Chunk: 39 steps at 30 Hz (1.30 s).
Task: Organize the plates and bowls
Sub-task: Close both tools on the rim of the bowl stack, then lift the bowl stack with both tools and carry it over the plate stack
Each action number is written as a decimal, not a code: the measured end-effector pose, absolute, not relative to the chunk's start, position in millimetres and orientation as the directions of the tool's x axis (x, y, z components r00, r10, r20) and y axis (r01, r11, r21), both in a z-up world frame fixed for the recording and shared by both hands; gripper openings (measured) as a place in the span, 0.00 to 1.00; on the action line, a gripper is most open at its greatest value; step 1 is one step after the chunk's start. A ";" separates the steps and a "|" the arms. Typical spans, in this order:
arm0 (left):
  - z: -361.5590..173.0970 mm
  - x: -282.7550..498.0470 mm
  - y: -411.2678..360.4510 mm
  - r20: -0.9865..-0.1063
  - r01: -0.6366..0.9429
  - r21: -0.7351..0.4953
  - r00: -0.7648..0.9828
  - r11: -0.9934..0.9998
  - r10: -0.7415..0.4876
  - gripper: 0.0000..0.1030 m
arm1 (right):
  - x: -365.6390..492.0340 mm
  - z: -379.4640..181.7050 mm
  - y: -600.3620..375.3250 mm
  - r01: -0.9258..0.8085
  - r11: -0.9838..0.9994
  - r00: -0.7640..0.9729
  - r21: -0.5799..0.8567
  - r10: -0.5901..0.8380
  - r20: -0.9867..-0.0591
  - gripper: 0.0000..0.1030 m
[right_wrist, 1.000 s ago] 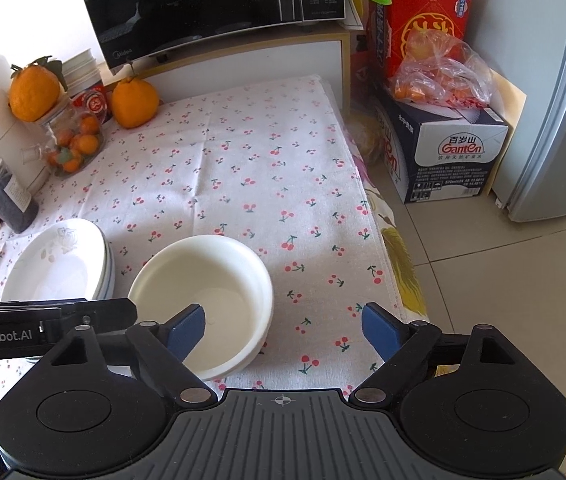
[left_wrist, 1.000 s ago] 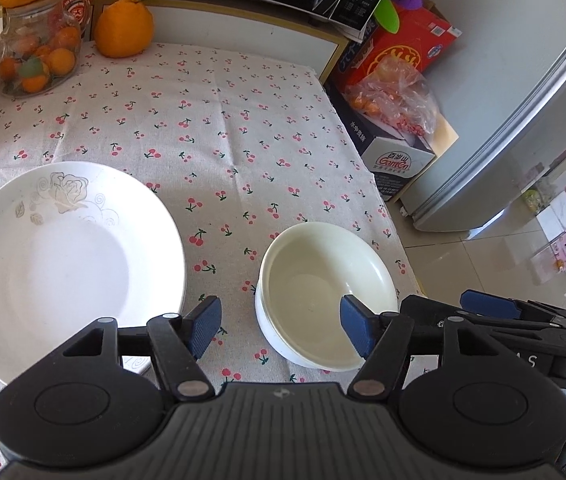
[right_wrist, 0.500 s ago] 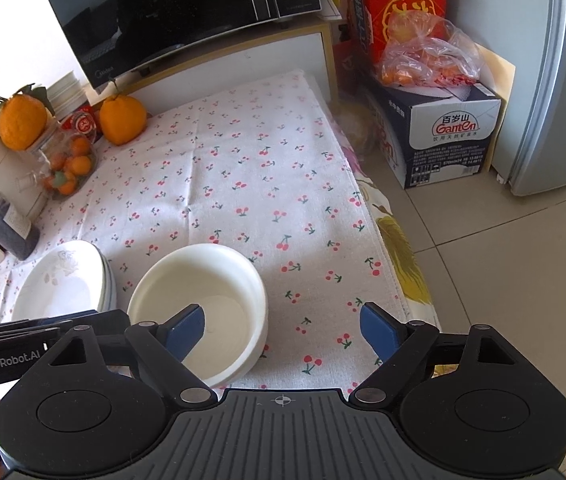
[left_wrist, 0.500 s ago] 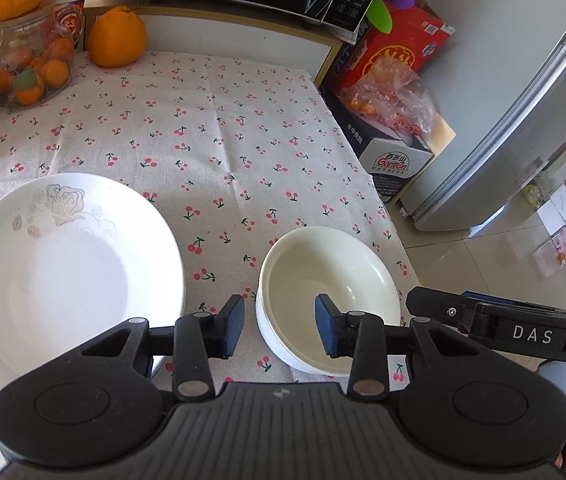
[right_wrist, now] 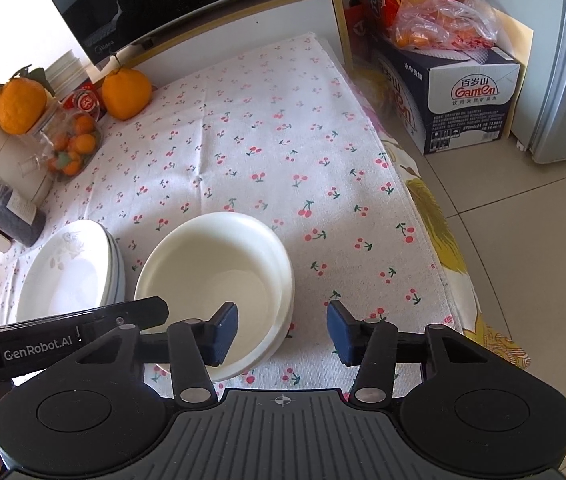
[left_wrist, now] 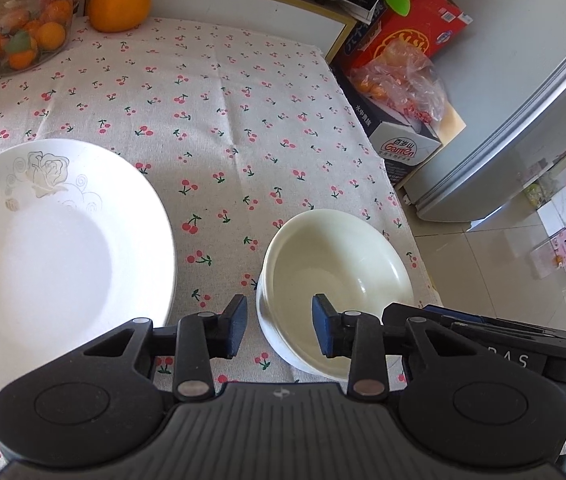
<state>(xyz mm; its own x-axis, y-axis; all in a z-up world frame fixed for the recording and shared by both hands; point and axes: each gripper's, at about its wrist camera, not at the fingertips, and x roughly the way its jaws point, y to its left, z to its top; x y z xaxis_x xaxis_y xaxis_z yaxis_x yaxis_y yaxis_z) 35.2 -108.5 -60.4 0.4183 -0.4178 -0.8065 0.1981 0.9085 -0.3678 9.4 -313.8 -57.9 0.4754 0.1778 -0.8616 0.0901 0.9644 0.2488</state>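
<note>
Cut off at the left edge of the left wrist view: the stack of white plates [left_wrist: 59, 248], rose pattern on the top one, resting on the cherry-print tablecloth [left_wrist: 219, 120]. Hidden behind the gripper bodies: the near rim of the cream bowls [left_wrist: 339, 276], a nested stack near the cloth's right edge, just beside the plates but apart from them. Hard to make out how many bowls; at least two rims in the right wrist view. Left gripper [left_wrist: 279, 330] straddling the bowls' left wall, one pad outside, one inside, jaws closing, gaps still visible on both sides, so not yet gripping. Right gripper [right_wrist: 283, 332] likewise astride the right wall, jaws closing, pads clear of the rim, nothing pinched. Against a second ago: both pairs of jaws much narrower, the right one wide until half a second ago; bowls and plates unmoved. At the far edge, partly cropped: a jar of small oranges [left_wrist: 23, 36], a large orange [left_wrist: 119, 0], and the microwave [right_wrist: 171, 4].
</note>
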 end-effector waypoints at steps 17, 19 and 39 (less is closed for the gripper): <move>-59.0 33.0 -115.0 -0.815 0.277 -0.308 0.416 0.910 -0.402 0.14 | 15.0 -65.1 -301.8 0.060 0.979 0.470 0.197 0.146 -0.871 0.15; -56.2 30.7 -117.3 -0.814 0.288 -0.286 0.430 0.914 -0.391 0.14 | 14.1 -64.0 -301.6 0.054 0.979 0.471 0.198 0.150 -0.869 0.15; -18.2 14.1 -86.5 -0.745 0.258 -0.242 0.568 0.935 -0.349 0.14 | 6.8 -17.7 -265.3 -0.081 0.976 0.637 0.200 0.206 -0.743 0.17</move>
<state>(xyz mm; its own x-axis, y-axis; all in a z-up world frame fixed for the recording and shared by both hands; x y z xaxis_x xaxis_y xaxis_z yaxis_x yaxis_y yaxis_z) 14.1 -86.5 -18.2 0.5684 -0.3491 -0.7450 0.2577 0.9355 -0.2418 6.8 -265.3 -17.7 0.6374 0.2056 -0.7426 -0.0814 0.9763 0.2005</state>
